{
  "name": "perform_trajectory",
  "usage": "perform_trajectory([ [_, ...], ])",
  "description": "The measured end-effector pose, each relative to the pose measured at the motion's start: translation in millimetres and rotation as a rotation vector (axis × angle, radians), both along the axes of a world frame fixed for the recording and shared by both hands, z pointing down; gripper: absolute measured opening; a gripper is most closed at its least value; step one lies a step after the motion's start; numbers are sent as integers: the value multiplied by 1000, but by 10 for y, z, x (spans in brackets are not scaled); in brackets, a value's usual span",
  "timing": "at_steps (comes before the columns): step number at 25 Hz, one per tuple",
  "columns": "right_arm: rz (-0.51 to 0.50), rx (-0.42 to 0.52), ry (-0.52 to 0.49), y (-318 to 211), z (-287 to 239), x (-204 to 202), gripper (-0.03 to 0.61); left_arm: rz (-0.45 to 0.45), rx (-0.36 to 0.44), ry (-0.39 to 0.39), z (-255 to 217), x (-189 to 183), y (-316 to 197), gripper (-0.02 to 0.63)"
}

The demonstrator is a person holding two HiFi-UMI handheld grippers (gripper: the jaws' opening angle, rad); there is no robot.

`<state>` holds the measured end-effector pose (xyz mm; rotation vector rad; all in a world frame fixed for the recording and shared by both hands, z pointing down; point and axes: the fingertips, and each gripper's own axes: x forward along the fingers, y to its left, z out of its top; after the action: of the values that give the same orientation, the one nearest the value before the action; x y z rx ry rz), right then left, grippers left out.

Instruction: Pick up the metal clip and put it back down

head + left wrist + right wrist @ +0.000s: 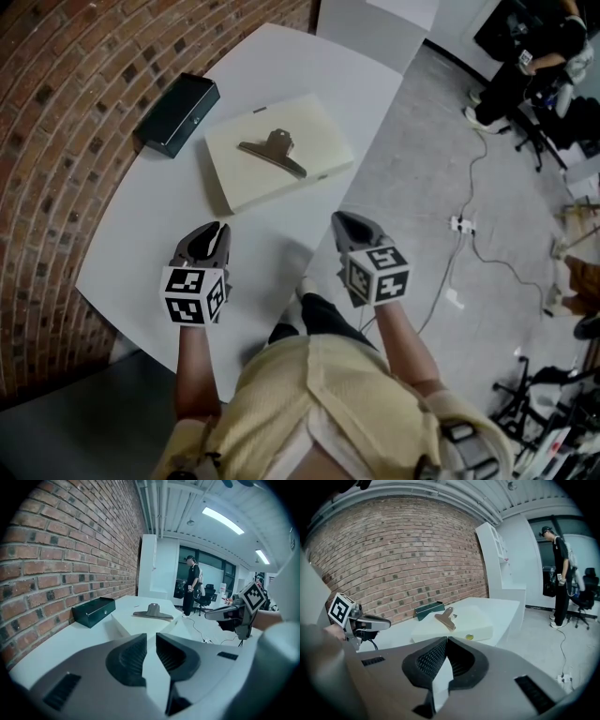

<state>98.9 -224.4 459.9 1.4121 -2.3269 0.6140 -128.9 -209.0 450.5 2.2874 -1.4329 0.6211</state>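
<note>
Metal clip (272,150), a wide grey-brown one with a raised handle, lies flat on top of the cream rectangular block (323,141), near the middle of it. The block rests on the white desk (141,253), and a dark green box (178,112) stands just beside the block, on the side of the brick wall. Both hand-held grippers hang on the person's side of the block, well apart from it. The left hand-held gripper (211,234) has its jaws only a little apart with nothing between them, and the right hand-held gripper (349,225) has its jaws closed together on nothing. This picture fits two stages equally: the clip waiting to be lifted, or the clip already laid down again. So the risks can only be judged conditionally. If a hand-held gripper goes to the clip, jaws that are closed or nearly closed would probably push the clip along the block and not take it. The clip is low and of smooth metal, so I think a grip on the thin handle could slip, and the clip could fall and slide off the block. The block itself looks light, so a press from above or from the side might shift it toward the green box or toward the desk edge.
</note>
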Motion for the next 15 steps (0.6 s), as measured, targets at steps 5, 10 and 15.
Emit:
perform_trajectory([
  [5,12,3,13,26,-17,37,3,4,-12,-7,42,6,37,60],
  [10,23,2,26,32,-19,73,2,-2,-19,-19,51,-34,47,58],
  [15,27,4,19,1,-46,63,2,-5,-20,-23,44,-54,47,57],
])
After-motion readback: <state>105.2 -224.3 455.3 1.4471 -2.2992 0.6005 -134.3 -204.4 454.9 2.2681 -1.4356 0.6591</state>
